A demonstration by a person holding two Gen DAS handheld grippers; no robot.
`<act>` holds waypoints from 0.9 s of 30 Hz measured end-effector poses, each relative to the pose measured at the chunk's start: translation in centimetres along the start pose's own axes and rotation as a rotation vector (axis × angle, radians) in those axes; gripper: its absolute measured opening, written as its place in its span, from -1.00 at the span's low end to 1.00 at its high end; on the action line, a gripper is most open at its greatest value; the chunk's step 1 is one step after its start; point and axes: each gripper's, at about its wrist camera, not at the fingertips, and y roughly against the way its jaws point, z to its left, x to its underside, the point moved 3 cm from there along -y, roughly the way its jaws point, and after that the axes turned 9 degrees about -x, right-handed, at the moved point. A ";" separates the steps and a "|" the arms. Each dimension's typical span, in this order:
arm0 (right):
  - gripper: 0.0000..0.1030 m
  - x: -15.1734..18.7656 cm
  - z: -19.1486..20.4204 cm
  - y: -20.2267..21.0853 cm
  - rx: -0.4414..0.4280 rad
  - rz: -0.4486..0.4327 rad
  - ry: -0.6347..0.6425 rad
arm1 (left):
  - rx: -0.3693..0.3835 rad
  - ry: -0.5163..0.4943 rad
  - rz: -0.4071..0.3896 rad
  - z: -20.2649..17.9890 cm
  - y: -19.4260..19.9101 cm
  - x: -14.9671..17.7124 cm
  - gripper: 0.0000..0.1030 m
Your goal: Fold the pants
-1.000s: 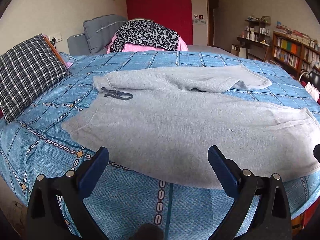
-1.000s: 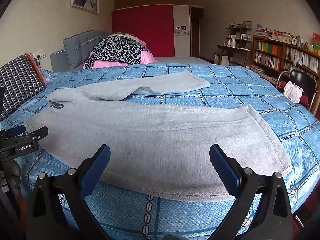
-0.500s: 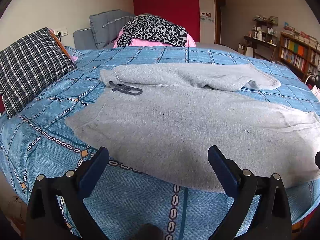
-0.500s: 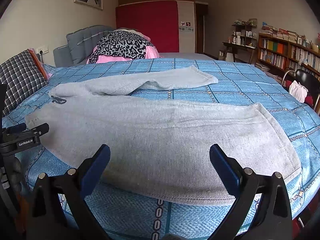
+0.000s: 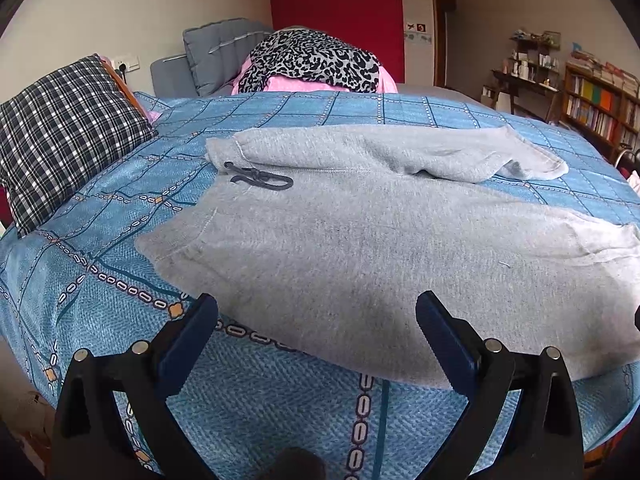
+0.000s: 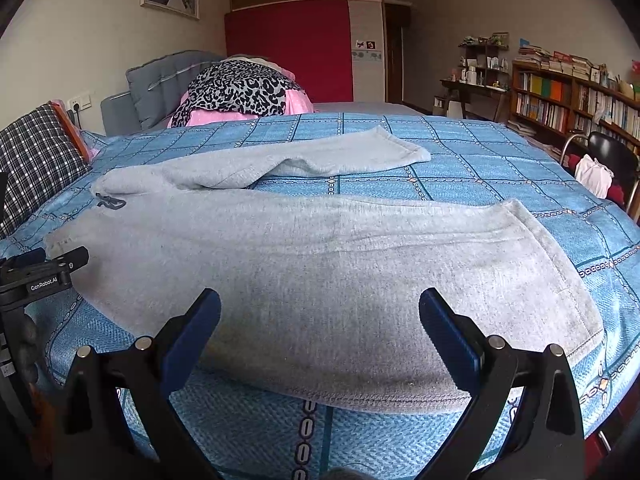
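Note:
Grey sweatpants (image 5: 340,240) lie flat on the blue patterned bed (image 5: 120,208), waist to the left with a dark drawstring (image 5: 256,178), legs to the right. The far leg (image 6: 320,156) lies apart from the near leg (image 6: 360,280). My left gripper (image 5: 316,320) is open and empty, just above the near edge by the waist. My right gripper (image 6: 320,316) is open and empty over the near leg's lower edge. The left gripper also shows at the left of the right wrist view (image 6: 44,276).
A checked pillow (image 5: 60,136) lies at the left. A leopard-print and pink pile (image 5: 312,64) sits at the bed's head. Bookshelves (image 6: 568,104) and a black chair (image 6: 608,160) stand on the right.
Both grippers have moved closer to the near edge of the pants and a little lower. The pants have not moved.

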 end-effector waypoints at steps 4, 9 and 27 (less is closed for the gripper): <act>0.96 0.1 0.0 -0.5 0.000 0.010 -0.003 | -0.022 0.057 0.029 2.1 -1.1 -0.4 0.91; 0.96 0.1 0.3 -1.0 -0.006 0.019 0.004 | -0.086 0.131 0.055 5.5 -2.6 -0.9 0.91; 0.96 0.3 0.1 -2.1 -0.016 0.050 -0.004 | -0.014 0.282 0.160 10.7 -8.0 -2.3 0.91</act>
